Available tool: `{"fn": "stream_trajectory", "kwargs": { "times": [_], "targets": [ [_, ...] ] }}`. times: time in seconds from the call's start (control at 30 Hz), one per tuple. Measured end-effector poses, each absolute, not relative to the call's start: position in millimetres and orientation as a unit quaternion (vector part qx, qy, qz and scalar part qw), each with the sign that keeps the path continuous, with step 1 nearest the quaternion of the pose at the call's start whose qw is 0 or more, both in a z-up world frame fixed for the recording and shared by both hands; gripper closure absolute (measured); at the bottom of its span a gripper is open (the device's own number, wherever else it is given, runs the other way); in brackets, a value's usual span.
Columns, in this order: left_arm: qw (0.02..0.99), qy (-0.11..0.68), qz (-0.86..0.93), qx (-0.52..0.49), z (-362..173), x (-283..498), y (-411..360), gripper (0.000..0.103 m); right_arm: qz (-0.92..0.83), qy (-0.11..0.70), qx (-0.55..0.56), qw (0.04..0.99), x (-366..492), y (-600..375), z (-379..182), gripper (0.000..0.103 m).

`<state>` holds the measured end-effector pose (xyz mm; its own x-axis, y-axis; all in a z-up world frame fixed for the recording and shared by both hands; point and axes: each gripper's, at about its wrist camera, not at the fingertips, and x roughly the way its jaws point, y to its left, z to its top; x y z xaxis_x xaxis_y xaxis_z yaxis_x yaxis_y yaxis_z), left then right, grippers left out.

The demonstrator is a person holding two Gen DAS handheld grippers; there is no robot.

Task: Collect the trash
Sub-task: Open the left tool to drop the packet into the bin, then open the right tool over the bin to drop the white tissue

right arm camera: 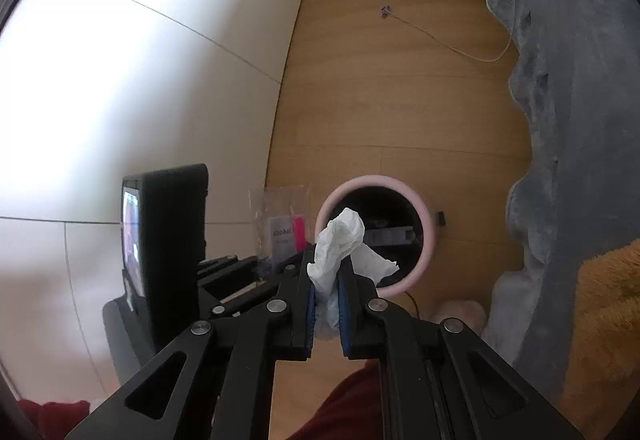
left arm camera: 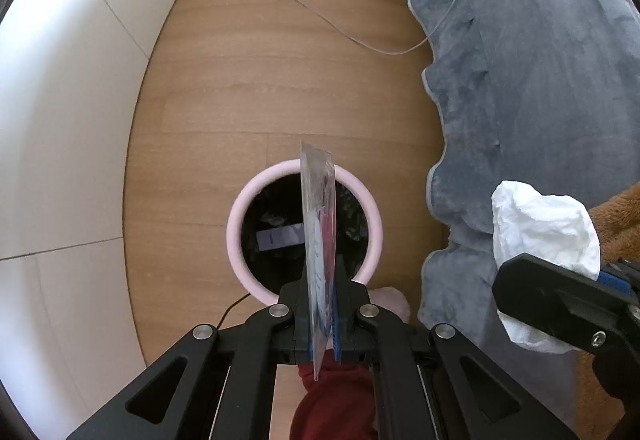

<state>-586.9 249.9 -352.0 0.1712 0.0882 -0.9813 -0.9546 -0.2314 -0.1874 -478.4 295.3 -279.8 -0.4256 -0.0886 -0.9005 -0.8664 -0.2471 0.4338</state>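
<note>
1. Left wrist view: left gripper (left arm camera: 323, 304) clamped on clear plastic wrapper (left arm camera: 319, 208), edge-on over pink bin (left arm camera: 236, 224).
2. Right gripper (right arm camera: 325, 304) pinching crumpled tissue (right arm camera: 340, 240), near bin's left rim.

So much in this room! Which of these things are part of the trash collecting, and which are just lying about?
Part of the job:
- clear plastic wrapper, pinched in the left tongs
- crumpled white tissue, pinched in the right tongs
- pink-rimmed bin, black-lined, below both

Just lying about:
- grey blanket
- charging cable on the wooden floor
- brown plush
</note>
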Motion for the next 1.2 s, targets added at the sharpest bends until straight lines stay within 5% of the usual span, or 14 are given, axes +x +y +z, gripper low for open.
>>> {"fn": "stream_trajectory", "kwargs": {
  "times": [0.07, 0.13, 0.2, 0.73, 0.83, 0.9, 1.2],
  "targets": [
    [0.492, 0.371, 0.522, -0.590, -351.8, -589.3, 245.8, 0.080, 0.653, 0.537, -0.443, 0.298, -477.6, 296.0, -279.4, 0.094],
    [0.486, 0.377, 0.523, -0.590, -352.3, -589.5, 245.3, 0.017, 0.654, 0.537, -0.443, 0.296, -477.8, 295.8, -277.9, 0.094],
    [0.491, 0.371, 0.528, -0.586, -348.6, -591.3, 242.4, 0.000, 0.656, 0.535, -0.443, 0.295, -477.3, 298.3, -280.6, 0.094],
    [0.451, 0.400, 0.565, -0.563, -342.6, -614.8, 219.2, 0.000, 0.651, 0.546, -0.450, 0.274, -487.4, 298.6, -300.7, 0.093],
    [0.450, 0.401, 0.565, -0.564, -340.6, -616.2, 215.9, 0.000, 0.648, 0.549, -0.460, 0.258, -495.1, 299.3, -305.9, 0.080],
    [0.449, 0.402, 0.564, -0.565, -340.2, -616.0, 214.9, 0.000, 0.648, 0.534, -0.470, 0.271, -498.7, 298.2, -304.1, 0.026],
    [0.455, 0.404, 0.562, -0.560, -335.0, -610.3, 215.0, 0.000, 0.633, 0.558, -0.449, 0.292, -482.3, 302.9, -303.6, 0.019]
  ]
}}
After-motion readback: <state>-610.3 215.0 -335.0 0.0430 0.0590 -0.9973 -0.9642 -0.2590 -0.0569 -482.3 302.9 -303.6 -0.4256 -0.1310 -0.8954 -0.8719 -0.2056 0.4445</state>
